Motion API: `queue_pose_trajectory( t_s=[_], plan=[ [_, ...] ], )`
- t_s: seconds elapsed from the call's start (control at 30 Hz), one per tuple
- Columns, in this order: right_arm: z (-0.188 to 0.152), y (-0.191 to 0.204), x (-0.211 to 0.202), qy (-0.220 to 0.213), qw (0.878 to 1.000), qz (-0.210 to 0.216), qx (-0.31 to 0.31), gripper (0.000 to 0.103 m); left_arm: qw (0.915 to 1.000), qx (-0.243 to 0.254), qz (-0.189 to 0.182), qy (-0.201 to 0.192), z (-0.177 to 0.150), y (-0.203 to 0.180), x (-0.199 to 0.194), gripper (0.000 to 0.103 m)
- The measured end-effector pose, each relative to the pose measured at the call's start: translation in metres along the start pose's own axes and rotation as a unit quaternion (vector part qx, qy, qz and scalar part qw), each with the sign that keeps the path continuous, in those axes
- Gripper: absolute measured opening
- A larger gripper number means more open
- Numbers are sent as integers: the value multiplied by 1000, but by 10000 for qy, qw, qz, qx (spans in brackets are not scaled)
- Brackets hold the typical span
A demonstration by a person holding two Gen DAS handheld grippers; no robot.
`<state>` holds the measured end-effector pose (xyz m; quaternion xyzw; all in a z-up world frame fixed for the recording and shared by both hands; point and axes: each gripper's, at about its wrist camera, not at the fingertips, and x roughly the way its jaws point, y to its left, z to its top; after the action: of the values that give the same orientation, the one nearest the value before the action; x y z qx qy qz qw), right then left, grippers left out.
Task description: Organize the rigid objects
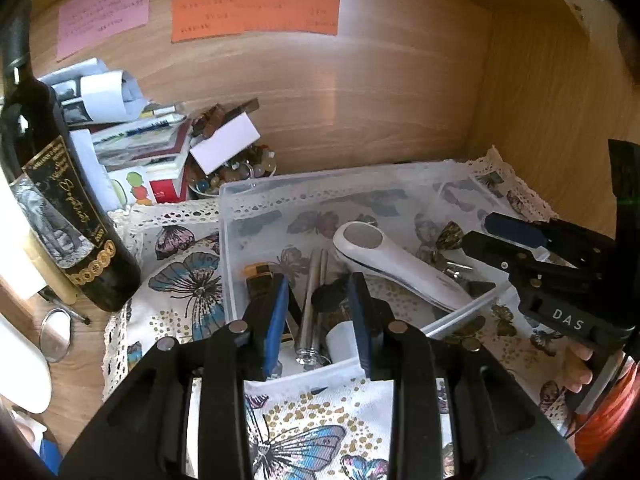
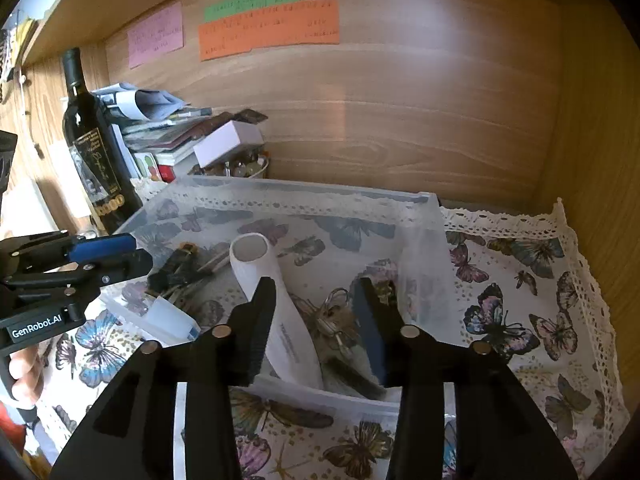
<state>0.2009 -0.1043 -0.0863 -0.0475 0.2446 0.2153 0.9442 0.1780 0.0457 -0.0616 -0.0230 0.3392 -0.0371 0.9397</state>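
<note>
A clear plastic bin (image 1: 240, 216) (image 2: 424, 240) sits on a butterfly cloth inside a wooden shelf. In it lie a white handheld device (image 1: 400, 264) (image 2: 280, 320), a metal tube (image 1: 314, 304), a black and orange lighter (image 1: 262, 280), a white cap (image 1: 340, 340) and a bunch of keys (image 2: 336, 320). My left gripper (image 1: 320, 312) is open over the bin's near left corner and holds nothing. My right gripper (image 2: 316, 320) is open over the bin's near edge, its fingers either side of the white device and keys. Each gripper shows in the other's view (image 1: 520, 248) (image 2: 100, 256).
A dark wine bottle (image 1: 52, 184) (image 2: 94, 148) stands left of the bin. Behind it are stacked papers and boxes (image 1: 140, 140) and a bowl of beads (image 1: 236, 176). Coloured notes (image 1: 256, 12) hang on the back wall. The butterfly cloth (image 2: 520, 300) spreads right of the bin.
</note>
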Motion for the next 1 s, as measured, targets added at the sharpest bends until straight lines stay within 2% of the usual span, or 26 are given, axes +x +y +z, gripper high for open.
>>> queue_pose_trajectory(
  t_s=[0.17, 0.33, 0.43, 0.53, 0.77, 1.0],
  plan=[
    [4, 4, -25, -289, 9995, 91, -3, 39, 9993, 49, 20, -364, 1, -6, -30, 30],
    [9, 15, -61, -772, 9969, 125, -81, 46, 9964, 67, -18, -845, 0, -14, -69, 32],
    [9, 21, -85, -1075, 9939, 213, -95, 51, 9930, 105, 45, -1176, -4, -21, -93, 43],
    [7, 27, -109, -1388, 9899, 275, -94, 61, 9894, 105, 69, -1449, -9, -28, -113, 58],
    [-1, 35, -143, -1840, 9825, 281, -107, 79, 9830, 87, 166, -1824, -23, -41, -144, 89],
    [-10, 36, -158, -2058, 9784, 200, -6, 92, 9802, -56, 168, -1972, -31, -44, -155, 98]
  ],
)
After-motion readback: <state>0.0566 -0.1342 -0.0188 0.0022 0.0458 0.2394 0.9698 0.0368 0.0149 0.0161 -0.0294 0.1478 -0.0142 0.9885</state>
